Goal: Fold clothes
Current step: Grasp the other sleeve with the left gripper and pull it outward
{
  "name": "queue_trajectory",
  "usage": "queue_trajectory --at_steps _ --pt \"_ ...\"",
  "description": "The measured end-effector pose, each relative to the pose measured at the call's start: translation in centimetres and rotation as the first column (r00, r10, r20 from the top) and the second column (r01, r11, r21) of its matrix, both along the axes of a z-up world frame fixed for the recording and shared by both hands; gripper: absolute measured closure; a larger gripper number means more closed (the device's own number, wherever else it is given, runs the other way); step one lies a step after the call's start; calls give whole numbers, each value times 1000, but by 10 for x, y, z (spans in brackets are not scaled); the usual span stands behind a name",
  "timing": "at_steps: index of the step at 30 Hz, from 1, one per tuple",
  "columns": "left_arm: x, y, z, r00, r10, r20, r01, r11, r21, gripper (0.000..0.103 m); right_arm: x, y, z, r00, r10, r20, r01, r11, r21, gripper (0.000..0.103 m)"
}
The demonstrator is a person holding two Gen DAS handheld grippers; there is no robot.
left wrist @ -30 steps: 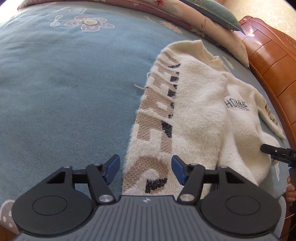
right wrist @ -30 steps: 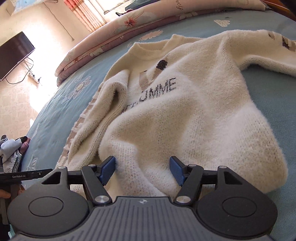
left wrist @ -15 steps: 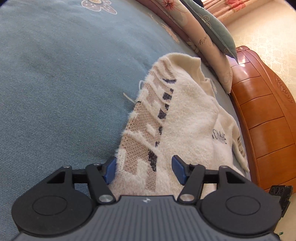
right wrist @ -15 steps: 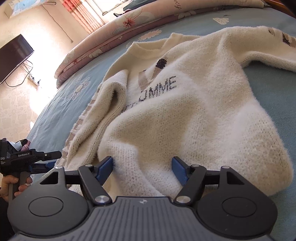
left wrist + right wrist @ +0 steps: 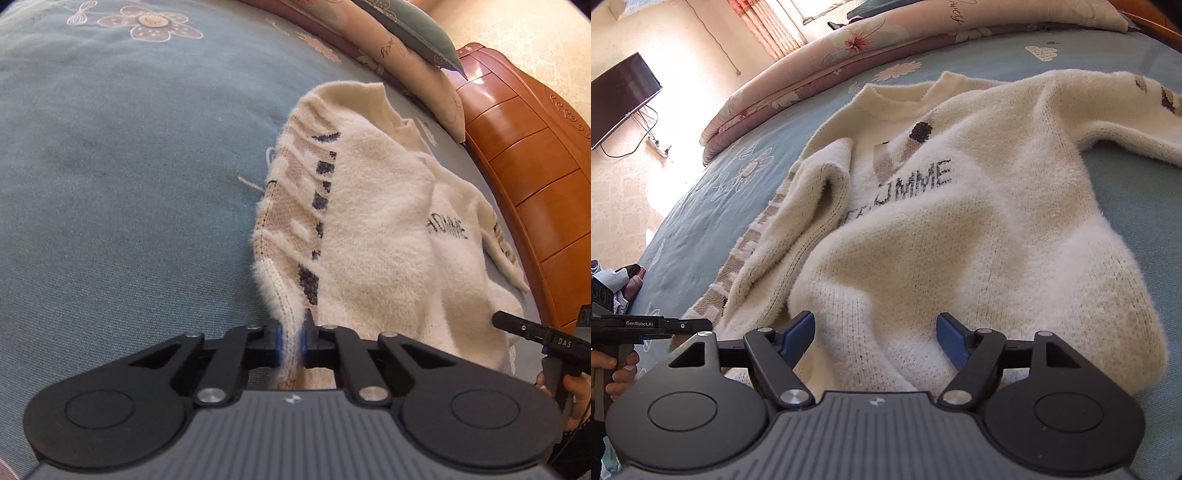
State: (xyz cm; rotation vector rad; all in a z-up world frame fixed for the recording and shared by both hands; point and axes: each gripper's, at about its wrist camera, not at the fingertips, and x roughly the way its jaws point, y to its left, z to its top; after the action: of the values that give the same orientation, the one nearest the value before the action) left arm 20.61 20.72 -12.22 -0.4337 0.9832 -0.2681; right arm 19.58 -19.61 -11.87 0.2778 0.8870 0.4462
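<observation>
Fuzzy cream knit sweater spread on blue bedspread, one sleeve already folded in. Soft, light, floppy; prob stretches & sags if lifted. Left gripper clamped on hem edge. Right gripper opening, hem bulge betw pads, not pinched. Best grab: hem corners.

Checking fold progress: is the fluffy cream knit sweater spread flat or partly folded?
Partly folded. The fluffy cream knit sweater has one patterned sleeve laid over its front; the other sleeve lies stretched out.
</observation>
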Motion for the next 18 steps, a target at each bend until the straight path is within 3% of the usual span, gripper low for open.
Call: queue_trajectory --at_steps 3,7,12,18 --pt "7 4 23 999 17 43 -21 996 85 97 -8 4 19 997 20 68 -18 999 -39 26" --pt "19 13 56 993 49 110 -73 971 227 97 -10 6 32 994 24 104 -20 999 -45 26" --pt "41 31 83 982 100 158 -151 922 355 98 -10 7 28 995 10 95 -4 998 -62 26" --pt "77 51 94 969 166 182 -234 852 468 97 -9 2 22 997 -6 80 12 997 -71 26"
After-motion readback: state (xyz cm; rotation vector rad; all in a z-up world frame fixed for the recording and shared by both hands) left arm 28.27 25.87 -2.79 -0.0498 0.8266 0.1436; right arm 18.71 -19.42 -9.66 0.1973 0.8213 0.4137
